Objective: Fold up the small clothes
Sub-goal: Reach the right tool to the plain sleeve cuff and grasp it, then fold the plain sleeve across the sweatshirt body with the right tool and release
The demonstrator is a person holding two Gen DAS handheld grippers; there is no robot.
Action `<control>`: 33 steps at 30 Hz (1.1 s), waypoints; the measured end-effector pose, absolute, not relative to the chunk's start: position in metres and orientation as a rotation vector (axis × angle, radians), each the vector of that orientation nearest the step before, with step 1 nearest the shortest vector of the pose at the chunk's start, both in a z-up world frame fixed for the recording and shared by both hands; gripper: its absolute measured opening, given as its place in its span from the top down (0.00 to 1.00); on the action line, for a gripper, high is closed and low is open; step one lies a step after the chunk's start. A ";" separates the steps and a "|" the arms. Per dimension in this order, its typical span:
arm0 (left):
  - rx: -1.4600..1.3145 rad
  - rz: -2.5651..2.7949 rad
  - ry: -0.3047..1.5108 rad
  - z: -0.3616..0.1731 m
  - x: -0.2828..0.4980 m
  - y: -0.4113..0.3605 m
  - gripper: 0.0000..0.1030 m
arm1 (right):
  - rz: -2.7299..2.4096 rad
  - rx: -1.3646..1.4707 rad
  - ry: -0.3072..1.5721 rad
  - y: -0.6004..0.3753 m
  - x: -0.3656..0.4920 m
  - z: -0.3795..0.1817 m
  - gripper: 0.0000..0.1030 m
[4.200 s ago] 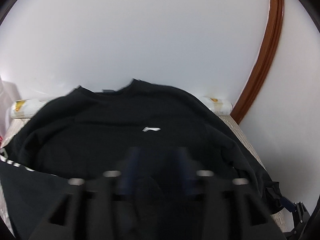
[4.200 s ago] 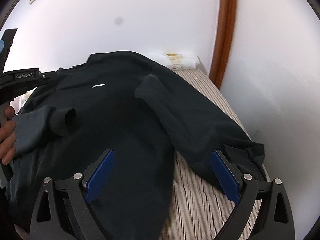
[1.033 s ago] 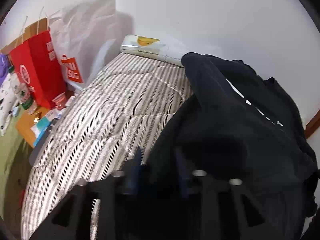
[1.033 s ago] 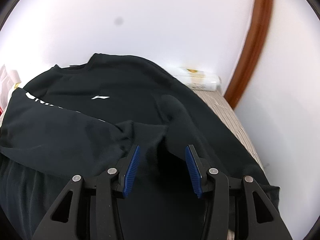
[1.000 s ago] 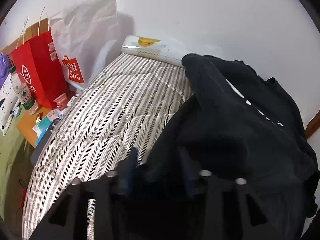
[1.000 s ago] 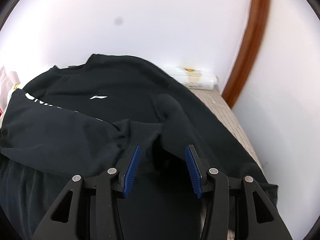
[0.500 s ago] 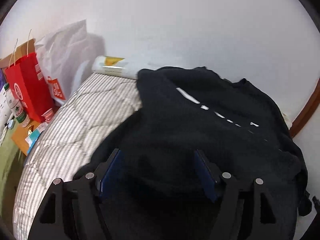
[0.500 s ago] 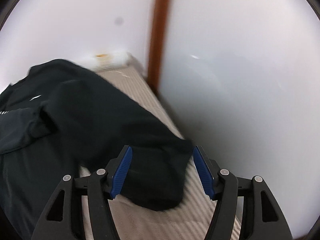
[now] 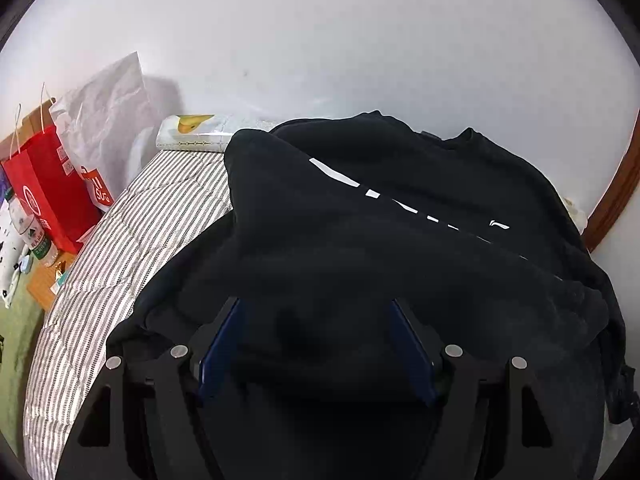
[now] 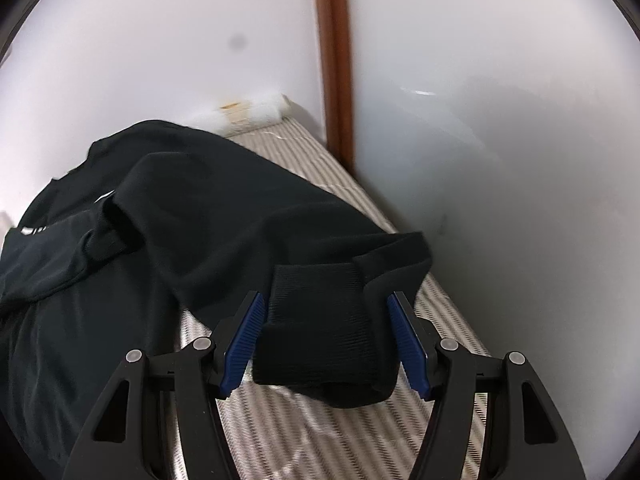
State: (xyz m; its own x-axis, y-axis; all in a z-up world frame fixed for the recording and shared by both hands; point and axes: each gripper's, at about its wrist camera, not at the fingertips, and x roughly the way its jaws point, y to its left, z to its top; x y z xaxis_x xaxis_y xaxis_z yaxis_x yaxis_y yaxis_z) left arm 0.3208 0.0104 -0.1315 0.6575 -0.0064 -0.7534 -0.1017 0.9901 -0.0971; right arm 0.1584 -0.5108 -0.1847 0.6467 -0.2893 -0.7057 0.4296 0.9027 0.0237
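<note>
A black sweatshirt (image 9: 400,240) with white lettering lies on a striped mattress (image 9: 132,232). Its left sleeve is folded across the body. My left gripper (image 9: 316,340) is open, its blue pads (image 9: 220,344) apart just above the dark cloth. In the right wrist view the sweatshirt (image 10: 180,220) lies left, and its right sleeve runs to a ribbed cuff (image 10: 324,328) on the mattress (image 10: 360,432). My right gripper (image 10: 326,344) is open with the cuff between its blue pads (image 10: 244,340), not clamped.
A white wall lies close on the right (image 10: 500,160) with a brown wooden trim (image 10: 332,60) in the corner. A rolled white pack (image 9: 192,136) lies at the bed's head. A red bag (image 9: 36,188), a white bag (image 9: 104,120) and a bottle (image 9: 36,240) stand left of the bed.
My left gripper let go of the folded left sleeve and opened. My right gripper opened wider and swung right to the right sleeve's cuff, now closer to it.
</note>
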 end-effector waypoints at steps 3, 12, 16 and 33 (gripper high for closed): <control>-0.136 0.058 0.857 -0.132 0.319 0.011 0.31 | -0.440 0.109 0.797 -0.498 0.164 -0.192 0.37; -0.141 0.067 0.870 -0.136 0.309 0.030 0.29 | -0.542 0.059 0.829 -0.500 0.158 -0.189 0.72; -0.161 0.071 0.870 -0.138 0.310 0.043 0.29 | -0.558 0.041 0.838 -0.501 0.151 -0.172 0.66; -0.205 0.068 0.849 -0.143 0.328 0.085 0.29 | -0.087 0.130 0.815 -0.364 0.294 -0.156 0.50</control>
